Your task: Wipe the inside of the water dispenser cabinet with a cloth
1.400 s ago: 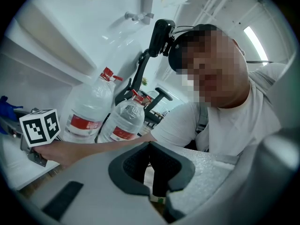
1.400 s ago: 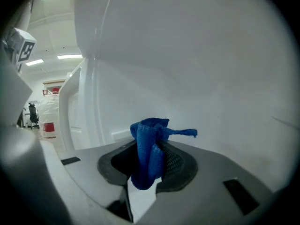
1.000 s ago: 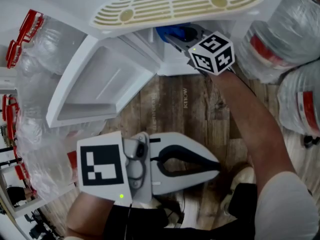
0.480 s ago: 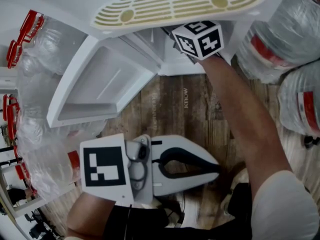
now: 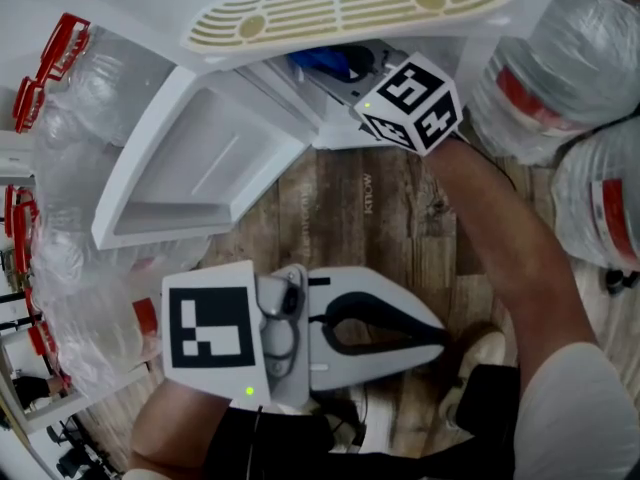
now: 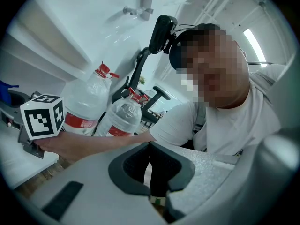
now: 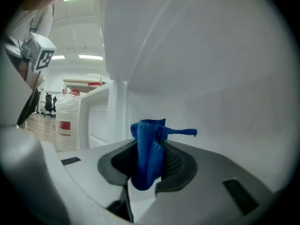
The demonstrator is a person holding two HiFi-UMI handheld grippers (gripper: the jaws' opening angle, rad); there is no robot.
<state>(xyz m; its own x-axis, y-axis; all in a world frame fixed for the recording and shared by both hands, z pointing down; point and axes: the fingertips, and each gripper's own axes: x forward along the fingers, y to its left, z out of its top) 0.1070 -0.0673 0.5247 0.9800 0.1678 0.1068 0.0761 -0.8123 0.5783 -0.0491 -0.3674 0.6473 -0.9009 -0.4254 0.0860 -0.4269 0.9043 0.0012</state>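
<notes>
The white water dispenser's lower cabinet (image 5: 335, 108) stands with its door (image 5: 200, 158) swung out to the left. My right gripper (image 5: 350, 68) reaches into the cabinet, its marker cube (image 5: 410, 103) at the opening. It is shut on a blue cloth (image 7: 149, 153), which is bunched between the jaws close to the white inner wall (image 7: 211, 78). A bit of the blue cloth (image 5: 320, 61) shows in the head view. My left gripper (image 5: 440, 336) hangs low over the wooden floor, shut, with nothing in it. In the left gripper view the jaws (image 6: 152, 172) meet.
A cream drip-tray grille (image 5: 350, 3) juts out above the cabinet opening. Large water bottles (image 5: 560, 88) are stacked at the right, and more bottles (image 5: 70, 98) wrapped in plastic at the left. Wooden floor (image 5: 350, 228) lies between door and bottles.
The right gripper pushed deeper and leftward into the cabinet half a second ago, then drew back out to the right with the cloth. The left gripper has barely moved.
</notes>
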